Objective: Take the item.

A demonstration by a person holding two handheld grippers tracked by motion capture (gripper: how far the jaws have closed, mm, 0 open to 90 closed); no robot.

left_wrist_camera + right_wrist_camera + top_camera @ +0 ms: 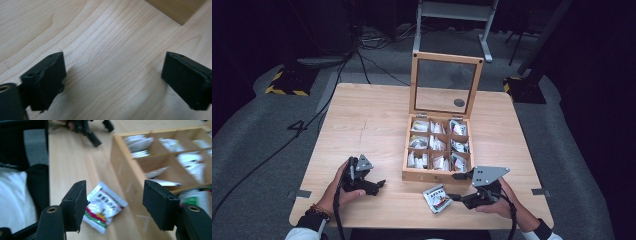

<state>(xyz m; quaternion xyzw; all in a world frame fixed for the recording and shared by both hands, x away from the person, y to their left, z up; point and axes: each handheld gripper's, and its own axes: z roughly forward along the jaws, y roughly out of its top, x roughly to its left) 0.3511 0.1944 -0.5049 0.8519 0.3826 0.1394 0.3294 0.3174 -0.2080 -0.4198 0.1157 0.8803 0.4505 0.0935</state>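
Sachet [104,206] on table, btwn open right-gripper [115,205] jaws

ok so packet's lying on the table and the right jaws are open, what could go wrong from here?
1. The packet lies flat near the table's front edge; a nudge from the right gripper could slide it off.
2. The wooden box wall stands close beside the packet, so a regrasp may knock it.
3. The compartments look full of packets; another may not seat.
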